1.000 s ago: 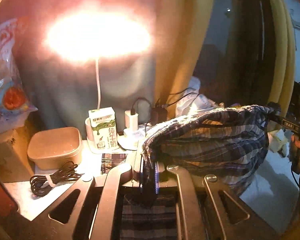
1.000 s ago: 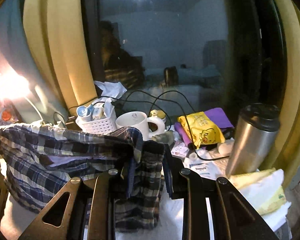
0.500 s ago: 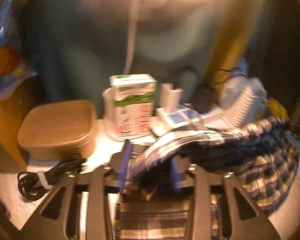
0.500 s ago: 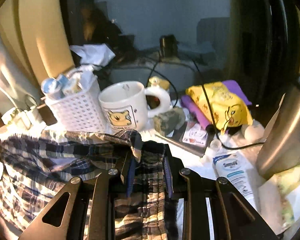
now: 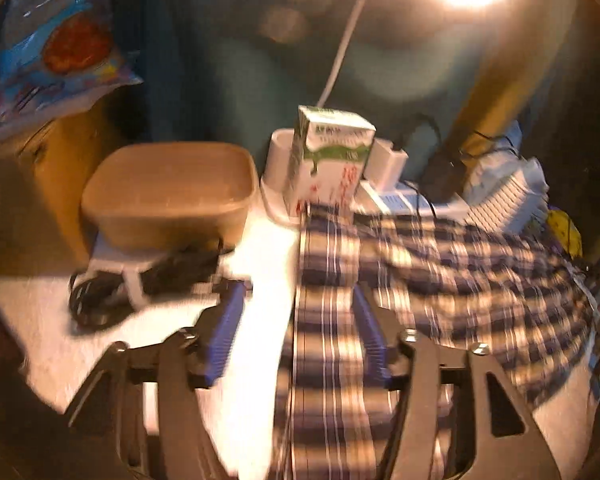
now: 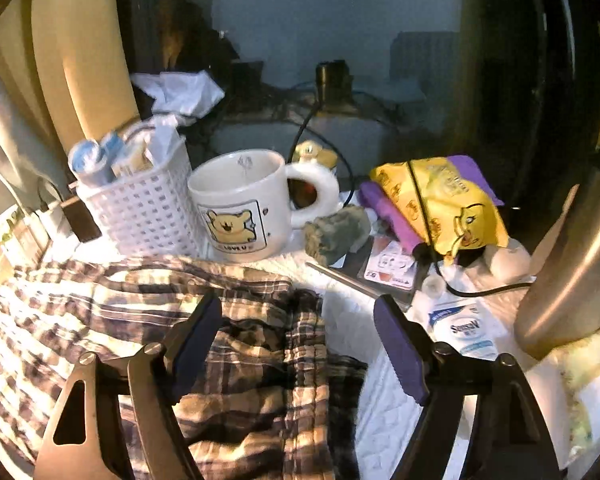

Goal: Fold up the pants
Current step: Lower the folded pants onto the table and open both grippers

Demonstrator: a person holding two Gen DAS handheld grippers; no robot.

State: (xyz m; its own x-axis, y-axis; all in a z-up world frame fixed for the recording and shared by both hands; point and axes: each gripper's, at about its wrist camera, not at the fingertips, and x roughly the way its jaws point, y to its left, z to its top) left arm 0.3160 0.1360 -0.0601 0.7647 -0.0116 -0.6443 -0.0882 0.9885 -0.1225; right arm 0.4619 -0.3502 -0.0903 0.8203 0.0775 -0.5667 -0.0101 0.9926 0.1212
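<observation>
The plaid pants (image 5: 440, 280) lie folded flat on the white table, also in the right wrist view (image 6: 160, 320). My left gripper (image 5: 300, 320) is open, its blue pads (image 5: 228, 332) spread over the pants' left edge and holding nothing. My right gripper (image 6: 300, 328) is open over the pants' right end, where the waistband (image 6: 308, 344) is rumpled. Its pads (image 6: 396, 348) hold nothing.
A tan lidded box (image 5: 168, 188), a coiled black cable (image 5: 140, 284) and a milk carton (image 5: 328, 160) stand beyond the pants. A white basket (image 6: 140, 208), a bear mug (image 6: 240, 204), a yellow snack bag (image 6: 440, 200), a steel flask (image 6: 572, 260) and a lotion tube (image 6: 464, 332) crowd the right.
Both grippers lowered the lifted pants onto the table and opened, letting go of the cloth. The pants now lie flat.
</observation>
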